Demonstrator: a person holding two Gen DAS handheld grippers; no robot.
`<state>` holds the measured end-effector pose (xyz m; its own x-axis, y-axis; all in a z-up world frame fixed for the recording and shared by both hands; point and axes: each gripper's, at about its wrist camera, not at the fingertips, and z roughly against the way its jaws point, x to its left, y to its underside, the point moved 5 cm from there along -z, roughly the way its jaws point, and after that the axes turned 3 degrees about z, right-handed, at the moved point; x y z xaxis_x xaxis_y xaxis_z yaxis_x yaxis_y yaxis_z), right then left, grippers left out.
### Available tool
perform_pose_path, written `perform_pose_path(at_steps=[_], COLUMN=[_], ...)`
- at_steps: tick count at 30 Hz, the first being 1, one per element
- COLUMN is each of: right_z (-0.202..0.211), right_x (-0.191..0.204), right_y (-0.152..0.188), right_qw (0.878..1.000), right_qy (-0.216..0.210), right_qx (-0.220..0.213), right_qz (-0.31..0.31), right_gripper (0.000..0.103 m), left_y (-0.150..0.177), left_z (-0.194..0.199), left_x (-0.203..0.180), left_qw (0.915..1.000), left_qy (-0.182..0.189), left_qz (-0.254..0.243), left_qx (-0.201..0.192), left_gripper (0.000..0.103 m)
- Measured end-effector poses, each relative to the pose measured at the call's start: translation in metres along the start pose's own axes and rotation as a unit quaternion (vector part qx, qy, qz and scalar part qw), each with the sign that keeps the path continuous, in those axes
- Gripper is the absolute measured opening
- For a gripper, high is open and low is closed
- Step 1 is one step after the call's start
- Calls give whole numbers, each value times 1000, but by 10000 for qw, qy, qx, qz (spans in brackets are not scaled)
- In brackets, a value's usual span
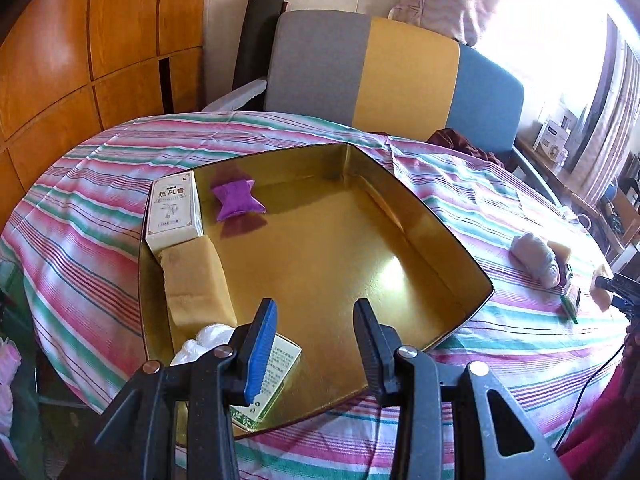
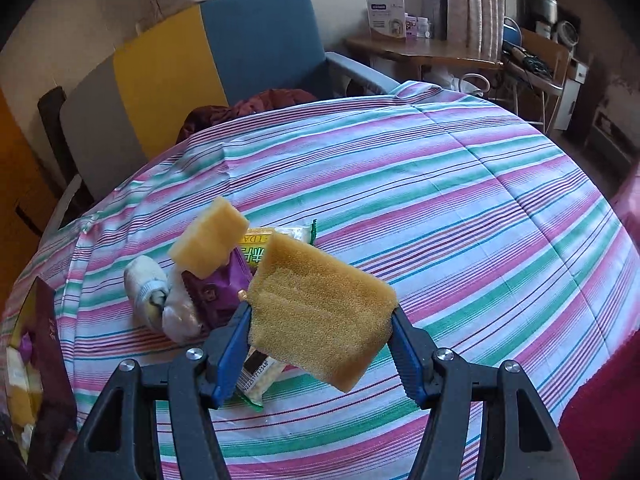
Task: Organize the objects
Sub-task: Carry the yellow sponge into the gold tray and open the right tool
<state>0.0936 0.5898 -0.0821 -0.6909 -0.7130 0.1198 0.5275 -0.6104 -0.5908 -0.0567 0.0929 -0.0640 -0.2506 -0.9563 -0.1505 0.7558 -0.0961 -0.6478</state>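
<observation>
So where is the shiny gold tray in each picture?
Left wrist view: the gold tray fills the middle of the picture, on the striped cloth.
Right wrist view: only a corner of it shows at the far left edge, with its dark red outer wall.
Shared landmark: the grey, yellow and blue chair behind the table.

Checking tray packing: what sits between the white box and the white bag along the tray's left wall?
A tan sponge, lying between the box and the bag, in the left wrist view.
</observation>
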Motion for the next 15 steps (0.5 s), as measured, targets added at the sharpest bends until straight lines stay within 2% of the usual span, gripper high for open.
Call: perform_pose_path(at_steps=[3,7,12,15], right_z=[6,23,39,47], right_x=[4,28,100,159], right_y=[-2,-7,-8,-3], right_qw=[9999,9988,9903,9789], right_qy=[-82,-412,-1067,-1549], right_qx=[-58,-145,-178,-145], right_qz=[33,204,870,1322], right_gripper=[65,65,65,65], left_y=[0,1,1,2], left_z=[2,4,4,4], left_x=[1,4,12,19], left_qw=[10000,10000,10000,9999], left_qy=[18,19,-11,-57], left_qz=[-5,10,85,146], left_qx=[-11,-6,9,25], left_gripper=[39,39,39,39])
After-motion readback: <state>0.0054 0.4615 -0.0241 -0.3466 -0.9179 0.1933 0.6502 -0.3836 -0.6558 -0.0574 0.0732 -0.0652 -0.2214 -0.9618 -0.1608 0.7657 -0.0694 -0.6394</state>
